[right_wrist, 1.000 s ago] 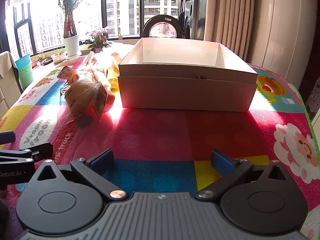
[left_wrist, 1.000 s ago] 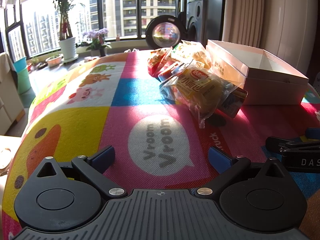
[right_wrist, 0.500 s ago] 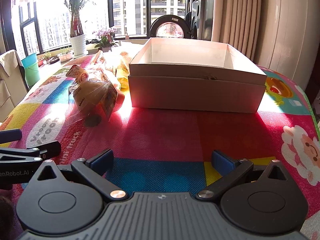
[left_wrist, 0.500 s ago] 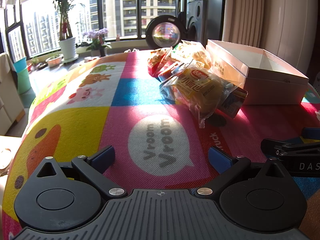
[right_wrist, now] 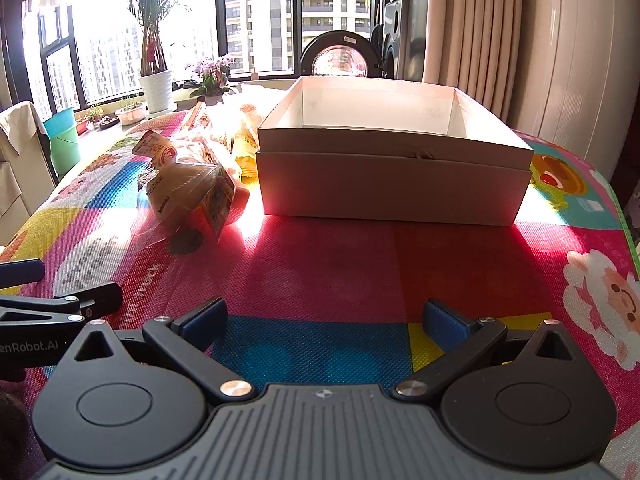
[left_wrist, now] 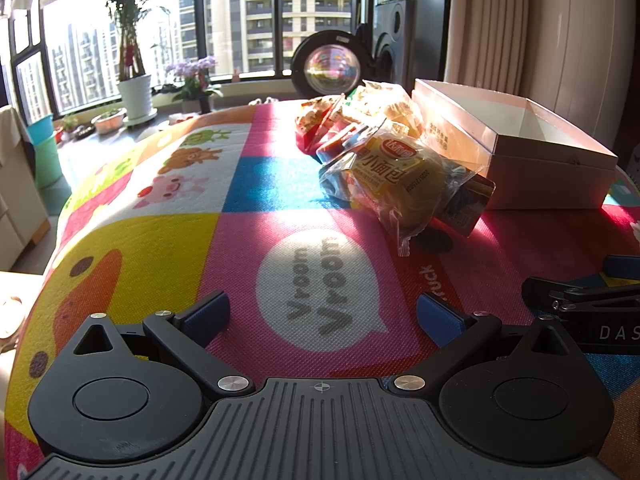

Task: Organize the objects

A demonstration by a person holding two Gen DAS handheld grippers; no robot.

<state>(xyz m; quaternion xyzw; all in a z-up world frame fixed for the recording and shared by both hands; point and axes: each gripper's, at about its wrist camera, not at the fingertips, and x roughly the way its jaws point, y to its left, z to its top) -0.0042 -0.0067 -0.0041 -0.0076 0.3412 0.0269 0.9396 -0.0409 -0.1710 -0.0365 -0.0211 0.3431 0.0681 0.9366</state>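
Observation:
A pile of wrapped snack packets (left_wrist: 372,140) lies on the colourful play mat (left_wrist: 160,248); the nearest is a clear bag of small yellow bread (left_wrist: 400,184), also seen as the bread bag (right_wrist: 188,192). An open white cardboard box (right_wrist: 392,172) stands right of the pile, showing nothing inside; the box (left_wrist: 516,148) shows at the right of the left wrist view. My left gripper (left_wrist: 323,315) hovers open over the "Vroom Vroom" patch, short of the bread bag. My right gripper (right_wrist: 326,322) is open, facing the box front from a distance.
The mat-covered table drops off at its left edge (left_wrist: 60,216). Beyond it are a potted plant (left_wrist: 134,92), flowers (right_wrist: 210,76), a teal bucket (right_wrist: 64,144) and a round-doored machine (right_wrist: 340,60). A curtain (right_wrist: 472,24) hangs behind the box.
The right gripper has drifted left and slightly forward, so the box and bread bag sit further right in its view. The left gripper has hardly moved.

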